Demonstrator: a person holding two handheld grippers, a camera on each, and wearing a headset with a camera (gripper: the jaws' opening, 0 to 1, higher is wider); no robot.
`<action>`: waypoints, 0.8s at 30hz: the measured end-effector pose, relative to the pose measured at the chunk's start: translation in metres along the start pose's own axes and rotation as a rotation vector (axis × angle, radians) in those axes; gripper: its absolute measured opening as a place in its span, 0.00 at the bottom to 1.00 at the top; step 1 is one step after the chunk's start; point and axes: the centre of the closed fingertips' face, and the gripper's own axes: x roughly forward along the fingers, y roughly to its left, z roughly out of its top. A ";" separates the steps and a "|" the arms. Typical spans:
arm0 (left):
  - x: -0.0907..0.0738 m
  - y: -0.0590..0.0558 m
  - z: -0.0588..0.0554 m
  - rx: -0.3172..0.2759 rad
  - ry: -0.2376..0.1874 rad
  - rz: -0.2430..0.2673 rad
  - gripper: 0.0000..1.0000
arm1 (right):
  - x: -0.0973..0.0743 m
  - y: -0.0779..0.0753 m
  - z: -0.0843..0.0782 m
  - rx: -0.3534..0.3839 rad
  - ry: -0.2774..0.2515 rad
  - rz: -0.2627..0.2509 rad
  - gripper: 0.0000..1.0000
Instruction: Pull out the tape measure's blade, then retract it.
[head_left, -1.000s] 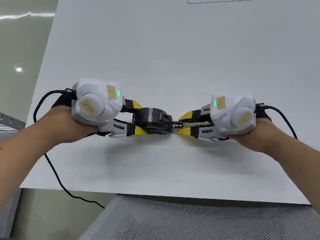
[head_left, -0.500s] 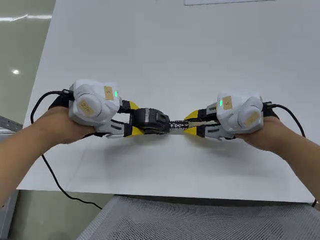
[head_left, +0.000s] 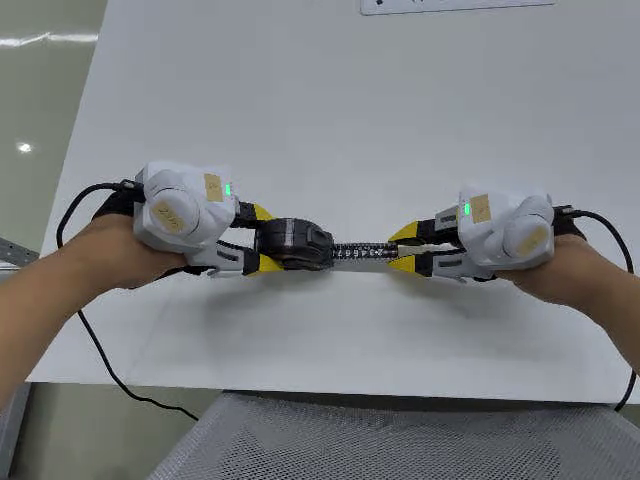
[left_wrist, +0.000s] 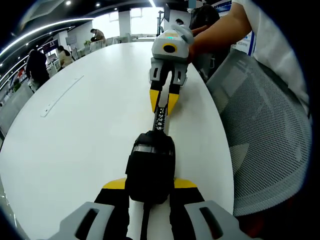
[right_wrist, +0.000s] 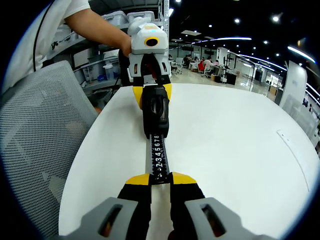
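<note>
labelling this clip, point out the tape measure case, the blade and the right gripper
tape measure case (head_left: 292, 243): head view, top of the black housing.
blade (right_wrist: 157, 154): right gripper view, printed numbers mid-strip.
right gripper (head_left: 402, 250): head view, midway between its fingertips.

On the table (head_left: 350, 100), lower centre: left gripper (head_left: 268, 240), tape measure (head_left: 292, 243), blade (head_left: 365, 250), right gripper (head_left: 404, 250), left to right
</note>
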 end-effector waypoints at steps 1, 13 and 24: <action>0.000 0.000 0.000 0.000 0.000 0.000 0.28 | -0.002 0.000 -0.002 0.001 0.002 -0.002 0.11; 0.001 0.000 0.001 0.001 -0.001 0.001 0.28 | -0.026 -0.002 -0.017 0.011 0.034 -0.025 0.11; 0.002 0.000 0.002 0.002 0.002 0.000 0.28 | -0.049 -0.004 -0.036 0.023 0.065 -0.036 0.11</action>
